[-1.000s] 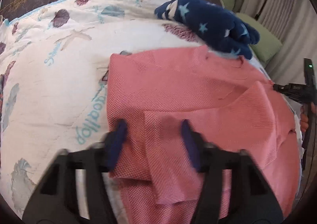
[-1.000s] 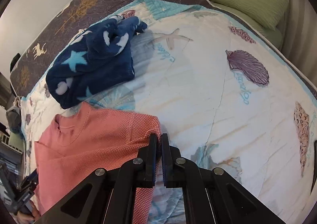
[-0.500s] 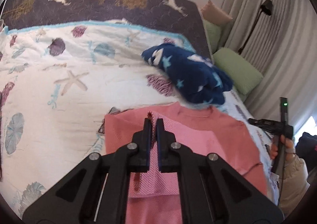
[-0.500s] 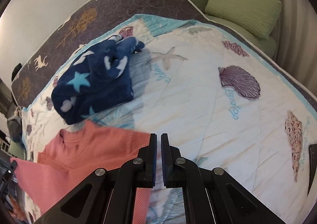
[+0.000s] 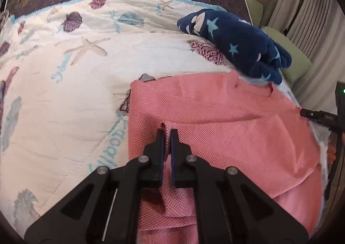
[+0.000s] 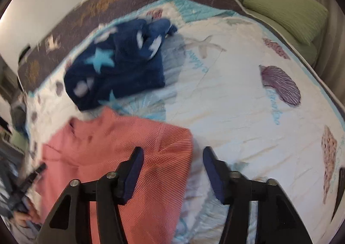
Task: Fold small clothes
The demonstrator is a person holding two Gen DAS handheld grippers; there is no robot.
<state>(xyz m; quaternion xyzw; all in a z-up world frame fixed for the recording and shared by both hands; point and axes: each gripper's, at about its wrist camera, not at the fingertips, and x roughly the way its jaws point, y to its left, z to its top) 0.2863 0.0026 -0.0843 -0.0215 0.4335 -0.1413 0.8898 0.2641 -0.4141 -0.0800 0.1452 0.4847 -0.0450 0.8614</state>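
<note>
Pinching pink top (image 5: 215, 119) fabric w/ L gripper (image 5: 167, 134), jaws clenched on a raised fold | R gripper (image 6: 172, 153) just opening, released, straddling top's sleeve edge | top flat on quilt (image 5: 64, 93), beside navy fleece (image 5: 237, 43) | soft, light, limp knit; best taken at edges/corners

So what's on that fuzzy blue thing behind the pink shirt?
The fuzzy blue garment is navy with light-blue stars and white shapes, clearest in the left wrist view.
</note>
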